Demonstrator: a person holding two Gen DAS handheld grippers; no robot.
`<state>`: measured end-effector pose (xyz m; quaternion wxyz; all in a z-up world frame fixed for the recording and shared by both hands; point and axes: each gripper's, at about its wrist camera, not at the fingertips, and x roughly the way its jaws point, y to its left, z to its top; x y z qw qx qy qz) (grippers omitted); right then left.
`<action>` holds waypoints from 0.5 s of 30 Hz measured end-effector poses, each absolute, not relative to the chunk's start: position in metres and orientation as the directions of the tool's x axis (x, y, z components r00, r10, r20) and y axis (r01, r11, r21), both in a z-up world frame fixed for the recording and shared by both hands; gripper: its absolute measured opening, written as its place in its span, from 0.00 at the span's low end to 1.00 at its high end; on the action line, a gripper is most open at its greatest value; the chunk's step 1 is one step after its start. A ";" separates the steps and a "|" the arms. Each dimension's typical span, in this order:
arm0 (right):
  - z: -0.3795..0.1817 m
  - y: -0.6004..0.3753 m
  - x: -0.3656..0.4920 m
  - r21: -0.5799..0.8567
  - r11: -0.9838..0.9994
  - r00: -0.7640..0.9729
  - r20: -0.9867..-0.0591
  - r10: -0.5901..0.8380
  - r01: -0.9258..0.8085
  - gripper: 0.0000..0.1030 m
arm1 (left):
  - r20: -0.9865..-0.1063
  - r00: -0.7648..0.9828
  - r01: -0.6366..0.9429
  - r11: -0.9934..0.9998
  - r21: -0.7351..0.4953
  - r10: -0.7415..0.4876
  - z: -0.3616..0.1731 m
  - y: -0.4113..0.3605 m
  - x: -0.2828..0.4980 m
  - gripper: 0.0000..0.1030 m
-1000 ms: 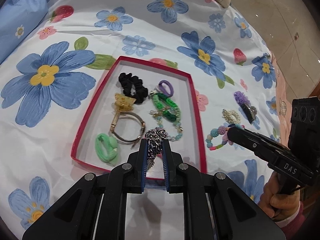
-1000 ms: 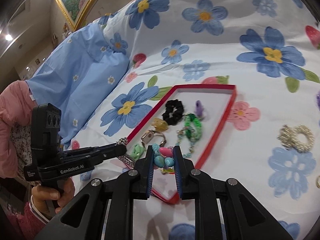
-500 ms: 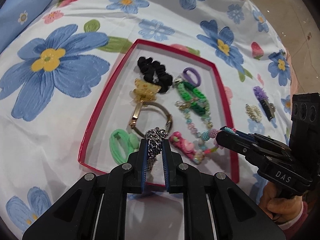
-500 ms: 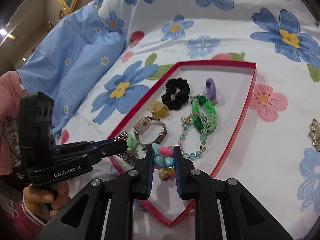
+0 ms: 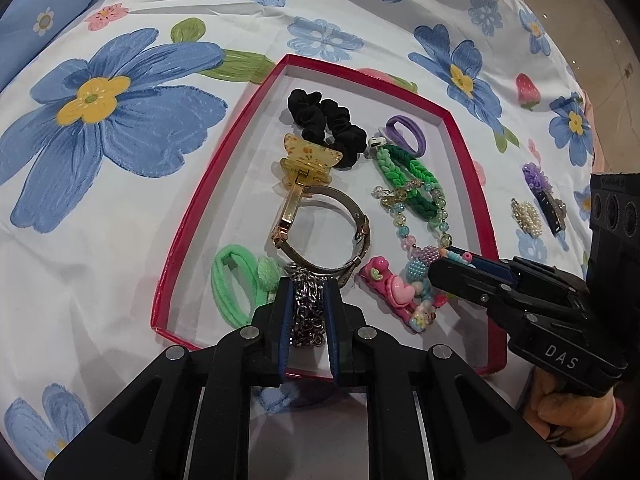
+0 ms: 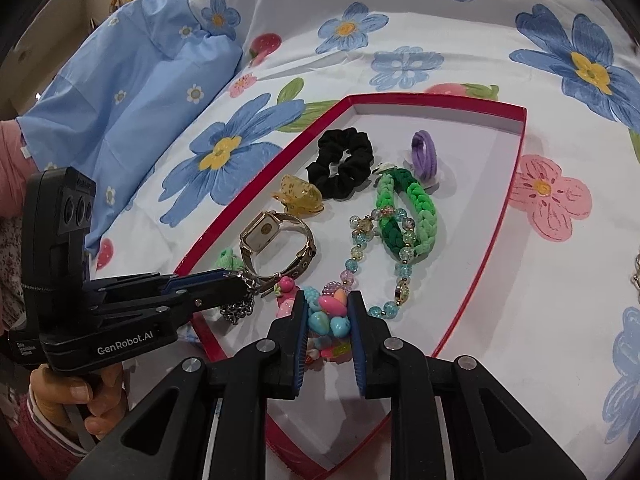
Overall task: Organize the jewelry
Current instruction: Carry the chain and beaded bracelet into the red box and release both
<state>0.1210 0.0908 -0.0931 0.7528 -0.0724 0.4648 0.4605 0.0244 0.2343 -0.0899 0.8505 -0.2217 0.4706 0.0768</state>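
Note:
A red-rimmed white tray lies on a flowered bedsheet. My left gripper is shut on a silver chain low over the tray's near edge; the chain also shows in the right wrist view. My right gripper is shut on a colourful beaded bracelet inside the tray, next to a pink clip. The tray holds a black scrunchie, a yellow claw clip, a gold watch, a green hair tie, a green braided bracelet, a purple tie and a glass-bead bracelet.
A pearl clip and a purple hair clip lie on the sheet right of the tray. A blue pillow is to the left. Tiled floor shows past the bed's far right edge.
Both grippers have moved forward and lower into the tray. My right gripper carried the beaded bracelet from the sheet over the tray's right rim and down beside the pink clip.

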 end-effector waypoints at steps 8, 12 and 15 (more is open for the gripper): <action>-0.093 0.094 0.120 0.291 0.565 0.147 -0.783 0.604 -0.772 0.19 | -0.833 0.549 -0.339 0.890 -0.305 -0.076 -0.088 0.234 0.025 0.12; -0.093 0.095 0.121 0.294 0.565 0.142 -0.786 0.602 -0.771 0.20 | -0.831 0.551 -0.338 0.891 -0.304 -0.074 -0.088 0.233 0.025 0.13; -0.092 0.096 0.122 0.309 0.562 0.130 -0.783 0.609 -0.767 0.26 | -0.830 0.553 -0.338 0.892 -0.300 -0.070 -0.086 0.233 0.025 0.15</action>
